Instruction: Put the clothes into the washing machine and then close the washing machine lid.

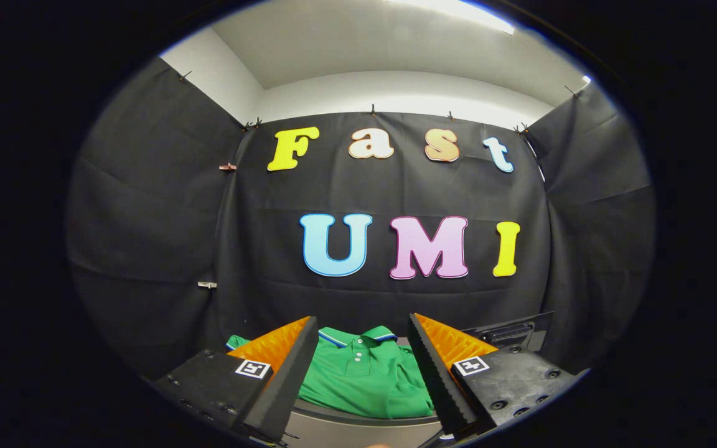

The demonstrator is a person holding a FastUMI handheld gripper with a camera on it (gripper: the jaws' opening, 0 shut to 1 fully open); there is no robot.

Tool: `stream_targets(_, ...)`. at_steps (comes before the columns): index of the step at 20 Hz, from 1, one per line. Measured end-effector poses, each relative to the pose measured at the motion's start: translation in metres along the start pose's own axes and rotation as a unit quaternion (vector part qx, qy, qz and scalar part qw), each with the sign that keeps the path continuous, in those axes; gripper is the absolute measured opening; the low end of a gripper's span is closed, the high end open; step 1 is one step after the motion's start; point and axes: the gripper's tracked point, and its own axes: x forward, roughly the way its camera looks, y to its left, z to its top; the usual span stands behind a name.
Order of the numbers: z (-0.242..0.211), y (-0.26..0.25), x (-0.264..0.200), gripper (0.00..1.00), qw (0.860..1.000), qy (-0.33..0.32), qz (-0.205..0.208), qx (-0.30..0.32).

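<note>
In the gripper view, the gripper [363, 348] sits at the bottom centre of the frame, its two fingers [284, 379] spread wide apart and holding nothing. The left finger rises from the lower left toward the middle, and the right finger mirrors it from the lower right; each carries a small square black-and-white marker [253, 368] on its base block. Nothing lies pressed between the inner faces.

Through the gap between the fingers, in the lower middle of the frame, lies a green polo shirt [365, 379]. It is spread fairly flat, with its collar [358, 337] turned toward the back wall; the collar has a thin white and blue trim, and a short button placket with pale buttons runs down from it. A bit of the shirt's fabric also peeks out to the left of the left finger. The shirt rests on a grey surface with a dark curved rim [358, 415], seen just below the shirt at the bottom centre; I cannot tell from here whether this is the washing machine's top or something else. The fingers are not touching the shirt as far as can be seen.

Behind the right finger, at the lower right, stands a dark flat panel [514, 330] with a slot in it, tilted up; what it belongs to is unclear.

Black cloth [147, 236] covers the booth walls across the middle of the frame, held by small clips along its top edge. Above it, in the upper part, are a pale wall and ceiling [346, 43] with a bright light strip [458, 9].
</note>
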Motion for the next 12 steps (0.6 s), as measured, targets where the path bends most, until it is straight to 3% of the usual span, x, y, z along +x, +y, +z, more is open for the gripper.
stream_targets(12,-0.012,0.000,0.046,0.91,0.998,0.058,-0.007,-0.019)
